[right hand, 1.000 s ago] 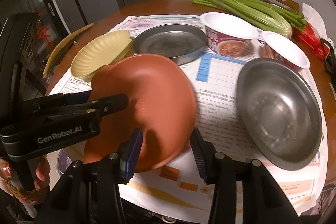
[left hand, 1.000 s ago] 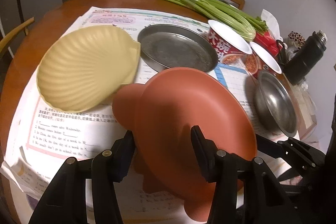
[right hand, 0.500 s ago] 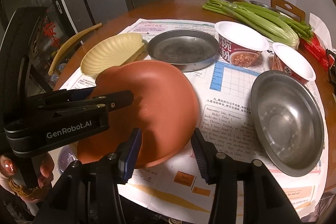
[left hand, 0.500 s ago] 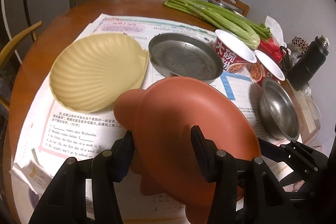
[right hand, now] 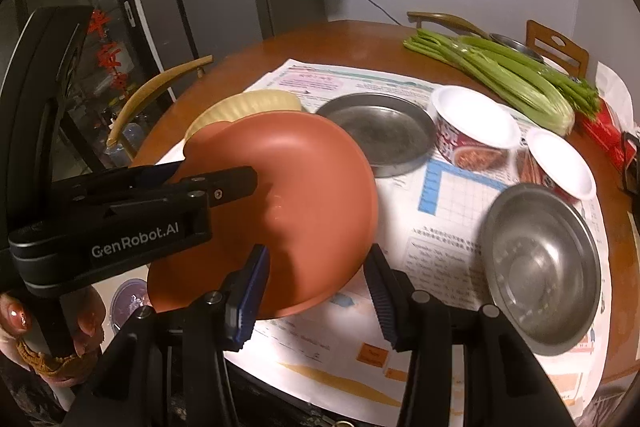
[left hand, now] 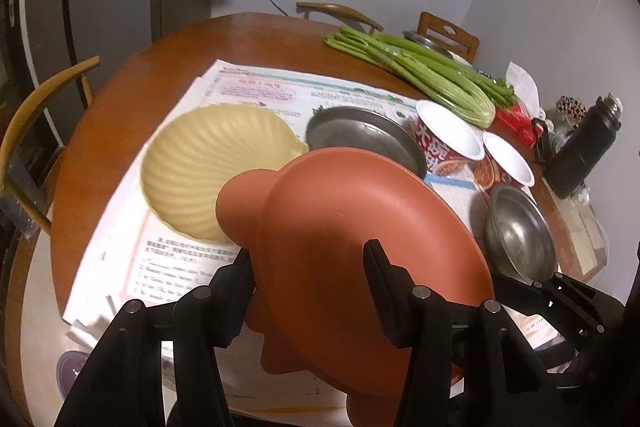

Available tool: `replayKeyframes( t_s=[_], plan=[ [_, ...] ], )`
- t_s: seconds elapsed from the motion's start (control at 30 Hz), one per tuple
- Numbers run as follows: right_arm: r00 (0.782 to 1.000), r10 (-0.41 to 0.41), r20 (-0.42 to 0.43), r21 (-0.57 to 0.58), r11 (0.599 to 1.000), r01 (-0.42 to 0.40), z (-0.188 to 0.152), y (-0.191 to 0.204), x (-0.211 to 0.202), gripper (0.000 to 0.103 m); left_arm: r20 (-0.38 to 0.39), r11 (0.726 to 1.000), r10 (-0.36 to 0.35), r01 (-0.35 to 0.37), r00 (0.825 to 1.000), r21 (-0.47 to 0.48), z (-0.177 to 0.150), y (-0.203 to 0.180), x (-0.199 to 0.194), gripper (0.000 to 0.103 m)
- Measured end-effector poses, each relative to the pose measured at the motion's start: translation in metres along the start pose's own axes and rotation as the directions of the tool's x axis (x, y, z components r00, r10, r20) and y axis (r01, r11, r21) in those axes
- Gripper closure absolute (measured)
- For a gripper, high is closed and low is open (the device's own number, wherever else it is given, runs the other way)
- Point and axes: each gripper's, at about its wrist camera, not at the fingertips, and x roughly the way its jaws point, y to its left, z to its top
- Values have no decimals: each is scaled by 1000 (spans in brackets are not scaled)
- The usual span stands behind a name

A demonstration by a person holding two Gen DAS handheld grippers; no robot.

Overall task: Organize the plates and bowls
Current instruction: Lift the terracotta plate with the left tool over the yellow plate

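Nearest the cameras, a terracotta-coloured plate is held tilted above the paper-covered surface, gripped from two sides. The left gripper is clamped on one edge of the plate, one finger under the rim and the other pressed on the upper face; in the right wrist view its black body, marked GenRobot.AI, reaches in from the left with a person's hand around its handle. The right gripper is closed on the near edge of the same plate, whose rim sits between its blue-padded fingers. Beneath the plate lie printed newspaper sheets. Just behind the plate, a cream shell-shaped dish rests on the paper, partly hidden by the plate's rim. Beside it stands a shallow round metal pan, and to the right a steel bowl sits near the surface's edge. Behind the bowl are two instant-noodle cups with white lids. Farther back a bunch of celery lies across the wood, a black flask stands at the right, and wooden chairs ring the far side.
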Motion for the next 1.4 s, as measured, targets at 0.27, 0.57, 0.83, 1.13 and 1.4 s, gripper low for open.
replayKeyframes(
  t_s=[0.27,0.57,0.83,1.13,1.4],
  plan=[
    [1000,9,3,-14,1000,-9,13,12,1,54,22,1000,13,-13,1000,-22,6,13,-8,49],
    [1000,17,19,-42,999,-16,32,30,3,54,42,998,31,-28,999,-56,20,34,-15,49],
    [998,19,53,-78,997,-15,64,46,1,54,66,995,48,-42,997,-89,45,52,-24,49],
    [994,35,99,-98,995,-25,114,62,1,54,97,993,59,-49,994,-106,89,76,-38,49],
    [994,69,84,-54,996,-65,128,70,21,53,84,992,85,-77,993,-95,108,97,-27,49]
  ],
)
